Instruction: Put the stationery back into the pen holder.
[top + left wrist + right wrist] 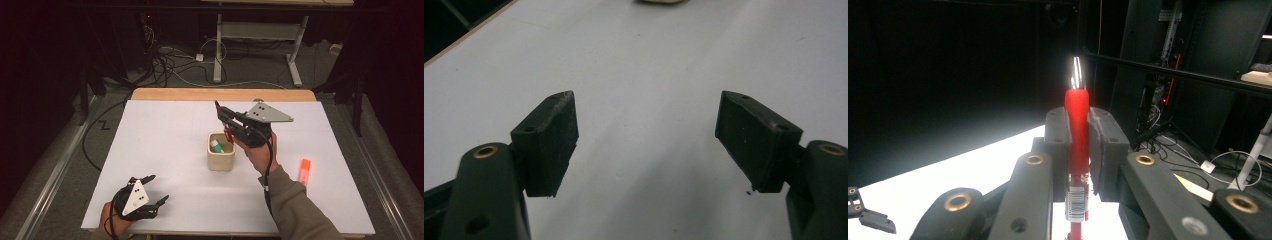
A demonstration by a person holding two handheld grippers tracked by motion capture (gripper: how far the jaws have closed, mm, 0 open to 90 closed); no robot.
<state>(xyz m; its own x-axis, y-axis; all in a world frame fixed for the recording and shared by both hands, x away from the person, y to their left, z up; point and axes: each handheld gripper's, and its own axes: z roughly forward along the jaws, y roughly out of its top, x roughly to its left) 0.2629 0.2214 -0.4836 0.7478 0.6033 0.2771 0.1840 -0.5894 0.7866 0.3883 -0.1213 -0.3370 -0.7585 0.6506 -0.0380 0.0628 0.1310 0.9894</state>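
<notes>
Right gripper view has the right gripper point(1079, 150) with its jaws clamped on a red pen point(1077, 125), the pads pressing its barrel from both sides and its silver tip rising past them. From the high view, that gripper point(223, 116) holds the pen point(228, 134) tilted in the air, its lower end just above a beige cup point(221, 151) on the white table point(165, 165). Near the table's front left corner, the left gripper point(157, 189) rests with its jaws spread wide and nothing between them. An orange highlighter point(304, 170) lies well apart, to the right.
</notes>
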